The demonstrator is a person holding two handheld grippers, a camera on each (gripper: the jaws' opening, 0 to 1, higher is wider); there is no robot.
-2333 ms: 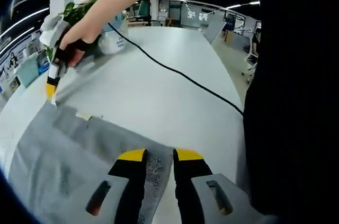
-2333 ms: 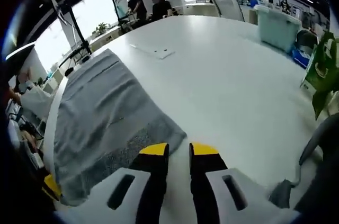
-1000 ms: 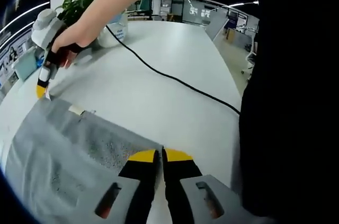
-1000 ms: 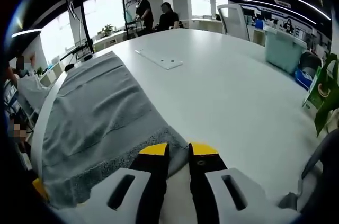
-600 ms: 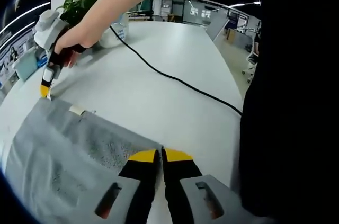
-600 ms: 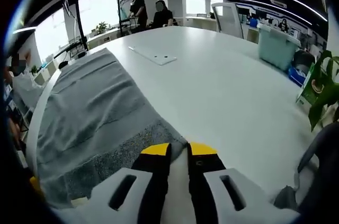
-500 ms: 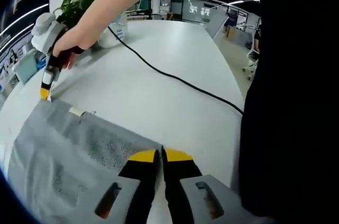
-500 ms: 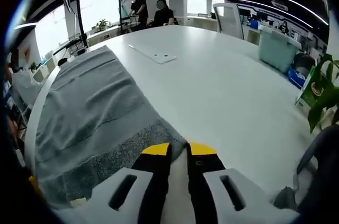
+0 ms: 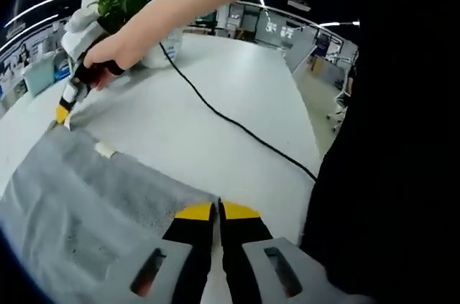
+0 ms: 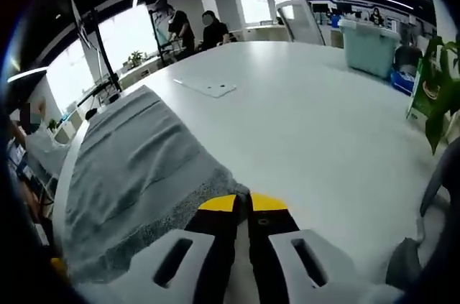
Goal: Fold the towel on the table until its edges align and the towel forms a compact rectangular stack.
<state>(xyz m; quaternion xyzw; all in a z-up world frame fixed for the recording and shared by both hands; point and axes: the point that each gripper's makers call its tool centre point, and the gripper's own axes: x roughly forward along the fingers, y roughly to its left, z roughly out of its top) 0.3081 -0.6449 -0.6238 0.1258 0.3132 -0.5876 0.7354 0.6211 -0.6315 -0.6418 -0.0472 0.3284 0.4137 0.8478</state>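
Pinching adjacent corners of the grey towel, the left gripper and right gripper are clamping its short edge, its long axis running toward eleven o'clock across the white table.

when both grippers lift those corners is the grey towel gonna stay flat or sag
Likely sag: the grey terry towel already lies in soft ripples on the white table, so it looks limp. The left gripper and right gripper each pinch one corner, so the span between should droop. Its nubbly pile probably grips the jaws rather than slipping.
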